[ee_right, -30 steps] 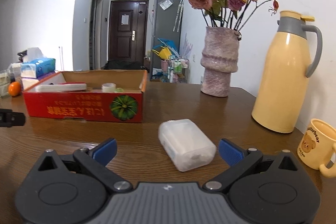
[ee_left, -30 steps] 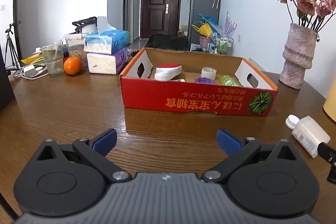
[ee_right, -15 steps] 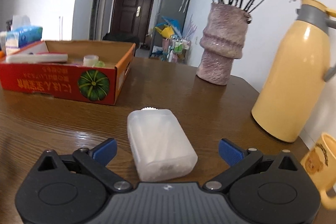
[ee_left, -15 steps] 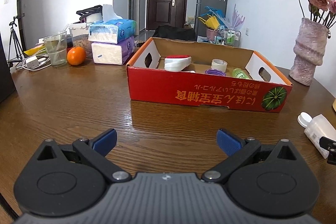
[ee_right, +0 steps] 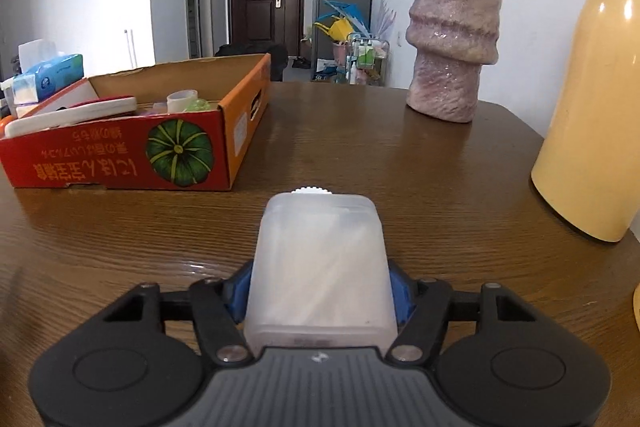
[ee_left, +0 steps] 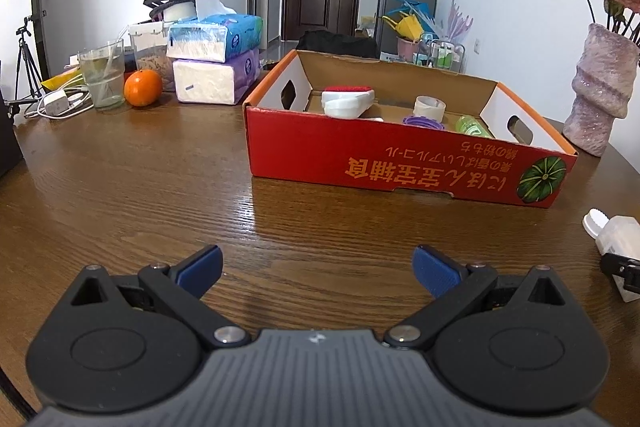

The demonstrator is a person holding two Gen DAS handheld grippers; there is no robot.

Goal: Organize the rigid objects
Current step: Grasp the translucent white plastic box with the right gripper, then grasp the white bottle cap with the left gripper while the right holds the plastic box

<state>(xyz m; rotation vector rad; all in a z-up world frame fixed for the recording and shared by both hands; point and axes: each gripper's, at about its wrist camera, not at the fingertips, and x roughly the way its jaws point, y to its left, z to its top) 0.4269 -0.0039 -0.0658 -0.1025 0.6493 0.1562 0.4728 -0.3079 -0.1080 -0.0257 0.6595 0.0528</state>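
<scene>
Right wrist view: right gripper (ee_right: 320, 291) angled down at table (ee_right: 420, 163), jaws just closed in, blue pads clamped on both sides of white plastic bottle (ee_right: 318, 263). Bottle lies on table in front of red box (ee_right: 120, 163), near its right corner, cap end pointing away. Left gripper (ee_left: 316, 267) tilted down in front of box, jaws wide apart, nothing between.

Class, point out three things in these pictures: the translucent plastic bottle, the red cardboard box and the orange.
translucent plastic bottle (ee_right: 320, 259): right wrist view, middle of its flat side.
red cardboard box (ee_left: 360, 163): left wrist view, printed front wall.
orange (ee_left: 143, 87): left wrist view, centre of the fruit.
</scene>
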